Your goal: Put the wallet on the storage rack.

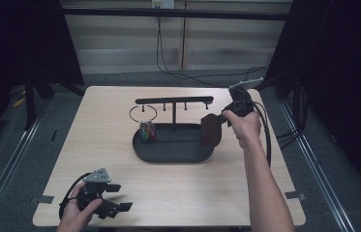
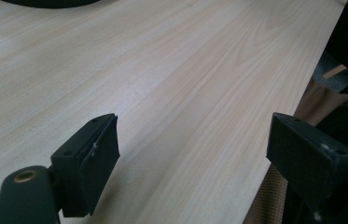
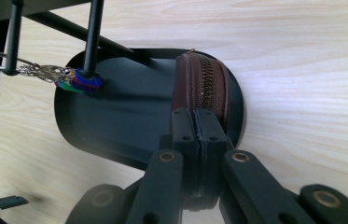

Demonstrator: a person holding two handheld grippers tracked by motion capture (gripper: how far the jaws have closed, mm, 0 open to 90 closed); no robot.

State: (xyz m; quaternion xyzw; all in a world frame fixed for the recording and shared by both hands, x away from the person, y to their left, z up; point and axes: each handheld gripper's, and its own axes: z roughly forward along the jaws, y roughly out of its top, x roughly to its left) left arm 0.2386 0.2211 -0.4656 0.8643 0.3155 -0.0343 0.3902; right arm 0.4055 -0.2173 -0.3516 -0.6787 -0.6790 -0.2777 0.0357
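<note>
Two black jaws of my right gripper [image 3: 195,123] are pressed tight on the edge of a brown zip pouch [image 3: 202,86]. I hold the pouch over the right end of the black oval tray [image 3: 129,116], zipper facing me. I can read no words on the pouch. A stand rises from the tray, and a bunch of keys with bright tags [image 3: 76,80] hangs from its bar [image 1: 173,100] at the tray's other end. My left gripper [image 1: 115,198] sits near the front left corner of the wooden table [image 2: 171,70], jaws wide apart, holding nothing.
</note>
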